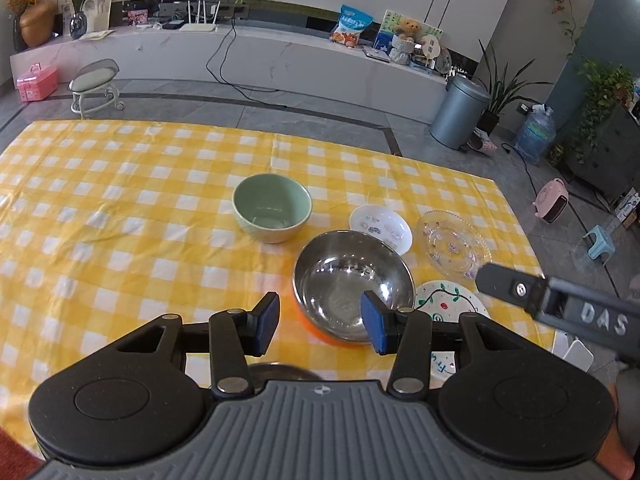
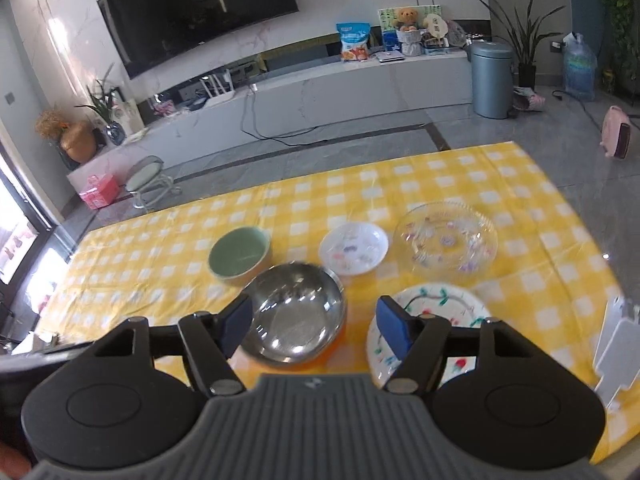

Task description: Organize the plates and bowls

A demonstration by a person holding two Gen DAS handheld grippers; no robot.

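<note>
On the yellow checked tablecloth (image 1: 120, 208) stand a green bowl (image 1: 272, 213), a steel bowl with an orange outside (image 1: 352, 284), a small white patterned dish (image 1: 380, 229), a clear glass plate (image 1: 454, 246) and a white painted plate (image 1: 448, 300). My left gripper (image 1: 320, 322) is open and empty above the near table edge, its right pad over the steel bowl's rim. My right gripper (image 2: 316, 322) is open and empty, hovering between the steel bowl (image 2: 294, 312) and the painted plate (image 2: 436, 312). The green bowl (image 2: 239, 253), small dish (image 2: 354, 252) and glass plate (image 2: 446, 242) lie beyond.
The right gripper's body (image 1: 560, 304) reaches in at the right of the left wrist view. The table's right edge (image 2: 592, 248) drops to a grey floor with a white stool (image 1: 96, 88), a grey bin (image 1: 460, 112) and a pink heater (image 1: 554, 200).
</note>
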